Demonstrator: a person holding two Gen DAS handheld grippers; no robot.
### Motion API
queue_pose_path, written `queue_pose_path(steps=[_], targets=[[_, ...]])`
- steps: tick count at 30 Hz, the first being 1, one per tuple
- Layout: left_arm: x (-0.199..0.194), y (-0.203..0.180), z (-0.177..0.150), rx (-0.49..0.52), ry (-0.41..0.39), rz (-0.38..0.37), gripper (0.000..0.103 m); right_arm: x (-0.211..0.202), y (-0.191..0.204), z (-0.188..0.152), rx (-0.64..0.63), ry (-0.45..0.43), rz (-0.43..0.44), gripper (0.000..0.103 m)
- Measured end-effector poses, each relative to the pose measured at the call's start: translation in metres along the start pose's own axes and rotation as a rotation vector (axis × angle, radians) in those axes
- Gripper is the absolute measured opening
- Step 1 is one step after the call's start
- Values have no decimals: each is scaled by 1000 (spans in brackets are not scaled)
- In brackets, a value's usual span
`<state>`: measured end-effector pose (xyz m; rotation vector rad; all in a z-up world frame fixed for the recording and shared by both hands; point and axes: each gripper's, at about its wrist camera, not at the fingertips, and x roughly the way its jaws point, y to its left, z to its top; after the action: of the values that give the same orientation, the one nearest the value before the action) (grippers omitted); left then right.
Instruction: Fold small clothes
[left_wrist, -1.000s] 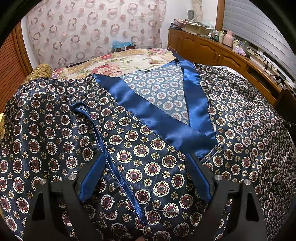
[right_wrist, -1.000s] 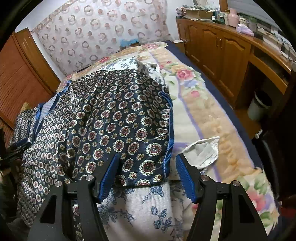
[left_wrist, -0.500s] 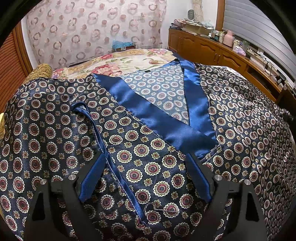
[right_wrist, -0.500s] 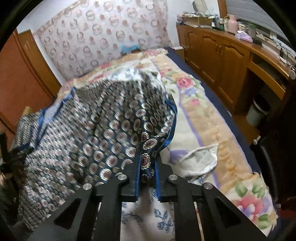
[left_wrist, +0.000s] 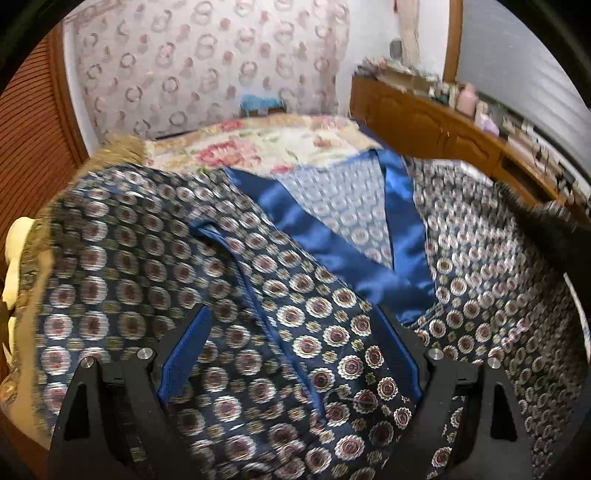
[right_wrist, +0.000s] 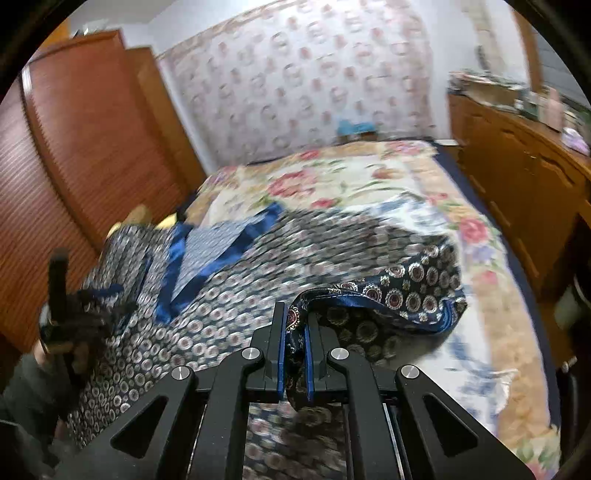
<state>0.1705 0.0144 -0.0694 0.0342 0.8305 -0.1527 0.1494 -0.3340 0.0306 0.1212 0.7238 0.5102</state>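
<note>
My right gripper (right_wrist: 294, 354) pinches the robe (right_wrist: 258, 280) hem — the garment stretches leftward across the bed (right_wrist: 369, 173); my left gripper (left_wrist: 291, 354) gapes wide over its blue collar (left_wrist: 332, 254), gripping nothing.

A lived-in bedroom in a home. A bed (right_wrist: 369, 177) with a floral quilt fills the middle of the room, and behind it hangs a curtain (left_wrist: 207, 74) printed with rings. Along one side runs a wooden cabinet (left_wrist: 424, 122) with panelled doors, its top crowded with bottles, boxes and other small household things. On the other side stands a wardrobe (right_wrist: 92, 155) in reddish wood with slatted doors. A patterned satin garment (left_wrist: 129, 277) lies spread over the bed.
</note>
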Motion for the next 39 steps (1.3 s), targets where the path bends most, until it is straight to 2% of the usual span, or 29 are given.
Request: queue_pose_path(steps=[5, 10, 11, 12, 13, 15, 22, 26, 30, 34, 36, 37, 39], targets=[[-19, 11, 2, -21, -42, 12, 88, 33, 19, -13, -43, 82, 30, 8], [-29, 12, 5, -20, -71, 11, 88, 54, 22, -14, -24, 147, 28, 22], [-30, 11, 5, -21, -76, 6, 88, 56, 21, -15, -19, 153, 29, 30], [-30, 10, 5, -20, -77, 0, 88, 56, 21, -15, -14, 155, 26, 38], [-30, 7, 6, -18, -78, -2, 88, 55, 19, -11, -11, 151, 27, 40], [-31, 5, 6, -8, -81, -1, 88, 46, 20, -8, -12, 134, 29, 42], [-28, -3, 6, -1, -78, -15, 88, 3, 19, 5, -49, 33, -65, 47], [-28, -5, 5, 3, -77, -18, 88, -2, -5, 12, -24, 18, -153, 47], [-29, -4, 5, -1, -80, -14, 88, 12, -28, 15, 8, 38, -214, 47], [-29, -1, 3, -9, -76, -10, 88, 36, -45, 15, 94, 77, -229, 47], [-27, 0, 3, -8, -70, -6, 88, 48, -49, 17, 122, 95, -192, 47], [-27, 0, 2, -7, -67, -3, 88, 51, -52, 20, 134, 102, -179, 40], [-26, 1, 1, -7, -63, 1, 88, 57, -54, 23, 154, 108, -146, 20]])
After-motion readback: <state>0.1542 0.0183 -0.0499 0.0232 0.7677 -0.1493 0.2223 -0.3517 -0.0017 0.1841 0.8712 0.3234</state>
